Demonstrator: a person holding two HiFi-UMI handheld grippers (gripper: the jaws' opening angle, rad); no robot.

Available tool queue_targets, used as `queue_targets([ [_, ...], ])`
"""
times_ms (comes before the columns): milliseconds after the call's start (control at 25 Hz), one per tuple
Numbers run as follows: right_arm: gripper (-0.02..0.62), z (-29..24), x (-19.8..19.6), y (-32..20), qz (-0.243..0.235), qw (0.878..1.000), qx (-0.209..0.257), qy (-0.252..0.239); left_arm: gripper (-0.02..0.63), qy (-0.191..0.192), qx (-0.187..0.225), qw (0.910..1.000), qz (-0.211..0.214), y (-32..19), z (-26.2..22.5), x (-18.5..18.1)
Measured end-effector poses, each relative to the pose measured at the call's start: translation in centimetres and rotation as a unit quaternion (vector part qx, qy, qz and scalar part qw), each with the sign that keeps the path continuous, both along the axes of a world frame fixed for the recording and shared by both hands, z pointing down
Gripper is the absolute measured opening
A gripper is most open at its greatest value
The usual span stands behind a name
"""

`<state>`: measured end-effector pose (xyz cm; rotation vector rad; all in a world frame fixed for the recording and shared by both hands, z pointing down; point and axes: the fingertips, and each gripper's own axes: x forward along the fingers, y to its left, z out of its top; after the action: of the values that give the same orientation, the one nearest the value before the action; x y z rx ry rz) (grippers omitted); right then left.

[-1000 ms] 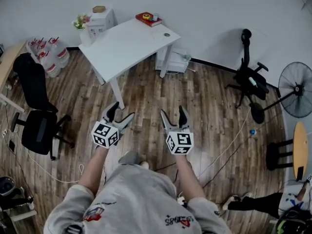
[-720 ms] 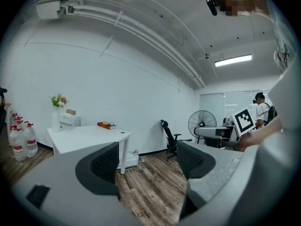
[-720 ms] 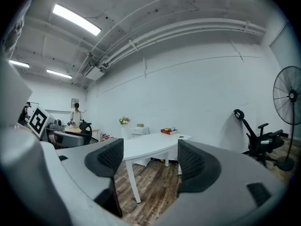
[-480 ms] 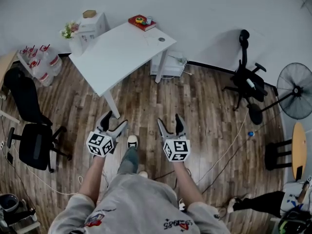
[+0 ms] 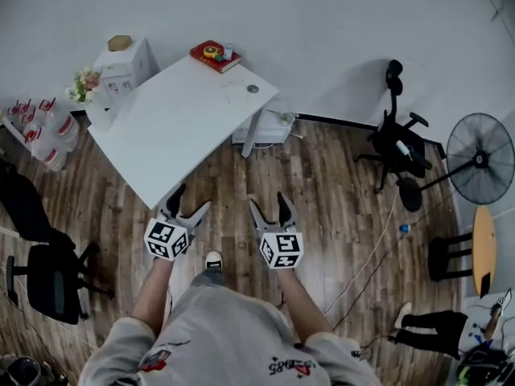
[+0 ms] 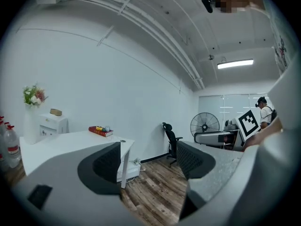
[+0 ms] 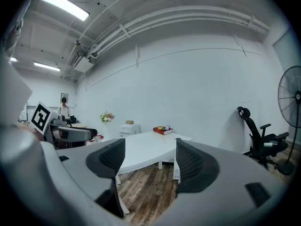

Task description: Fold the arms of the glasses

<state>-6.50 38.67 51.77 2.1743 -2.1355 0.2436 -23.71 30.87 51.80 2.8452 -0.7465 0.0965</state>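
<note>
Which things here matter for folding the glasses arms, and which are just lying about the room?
For the job: left tool and right tool, both open and empty; white table. The glasses are too small to make out.
Lying about: red book, fan, office chair, flowers, water bottles.

white table (image 5: pixel 177 119), red book (image 5: pixel 211 55), black chair (image 5: pixel 400 145) — brown plank floor (image 5: pixel 322 191)

White counter (image 5: pixel 173 131) on wooden floor (image 5: pixel 338 191); at far corner, red book (image 5: pixel 208 56) with small items atop, near round hole (image 5: pixel 253 88).
</note>
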Motion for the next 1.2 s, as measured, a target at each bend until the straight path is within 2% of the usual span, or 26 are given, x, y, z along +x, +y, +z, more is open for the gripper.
queue_targets([
  [200,0.322,-1.3,1.1,-6.7,0.007,1.0,0.015,0.005,0.364,0.006,0.006,0.9999,0.007,-7.6,-0.7,1.1],
  [640,0.319,-0.9,4.8,-16.2,0.019,1.0,0.01,0.003,0.364,-0.002,-0.016,0.9998,0.013,-16.4,1.2,3.4],
  [960,0.316,0.4,8.3,-26.1,-0.014,1.0,0.013,-0.009,0.364,-0.011,-0.027,0.9994,-0.021,-24.3,2.4,5.7],
  [1200,0.314,0.8,12.5,-35.5,-0.056,0.998,0.012,-0.011,0.364,-0.018,-0.026,0.9977,-0.059,-32.1,2.2,9.6],
])
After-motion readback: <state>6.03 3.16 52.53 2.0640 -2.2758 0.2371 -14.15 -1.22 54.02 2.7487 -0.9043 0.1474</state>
